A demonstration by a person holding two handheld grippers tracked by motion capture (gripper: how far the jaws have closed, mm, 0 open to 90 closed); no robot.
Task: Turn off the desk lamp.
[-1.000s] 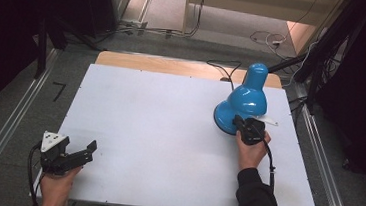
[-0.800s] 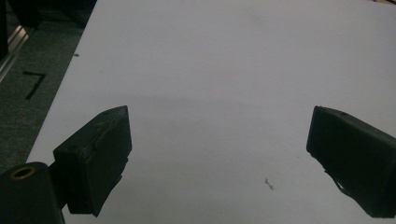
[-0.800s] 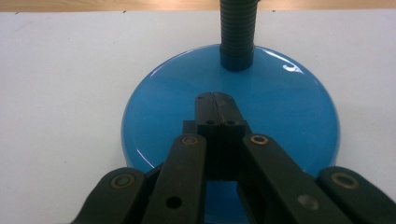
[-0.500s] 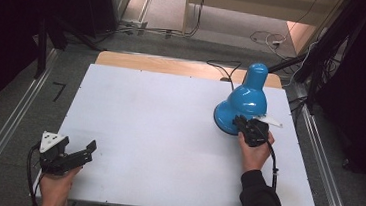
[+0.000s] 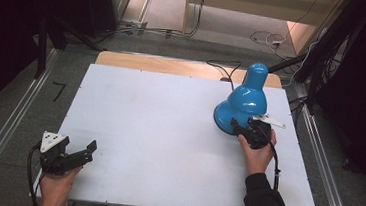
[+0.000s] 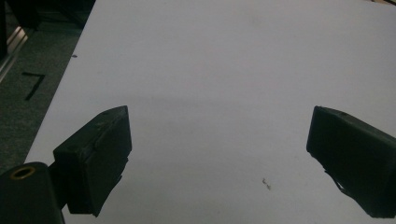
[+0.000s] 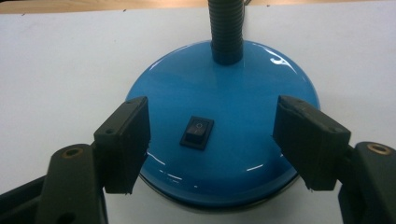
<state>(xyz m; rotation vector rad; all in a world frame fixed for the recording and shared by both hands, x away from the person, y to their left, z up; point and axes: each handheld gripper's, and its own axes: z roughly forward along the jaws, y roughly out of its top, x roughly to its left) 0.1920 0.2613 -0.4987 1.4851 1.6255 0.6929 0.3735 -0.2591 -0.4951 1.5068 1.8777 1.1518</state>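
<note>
The blue desk lamp (image 5: 243, 106) stands on the far right part of the white table (image 5: 158, 131), its round base (image 7: 219, 135) just ahead of the right gripper (image 5: 250, 131). In the right gripper view the jaws have just been opening and now stand wide, one either side of the base front, with the black rocker switch (image 7: 198, 132) between them but untouched. The left gripper (image 5: 68, 155) rests at the near left corner, well apart from the lamp, jaws wide over bare table — nothing held. Risk, as judged: a closing pinch would meet the domed, glossy base and could slide off or nudge the lamp away. A press on the switch with one jaw tip could land off-centre — the rocker is small. The trailing cable (image 5: 276, 164) may drag across the table edge.
</note>
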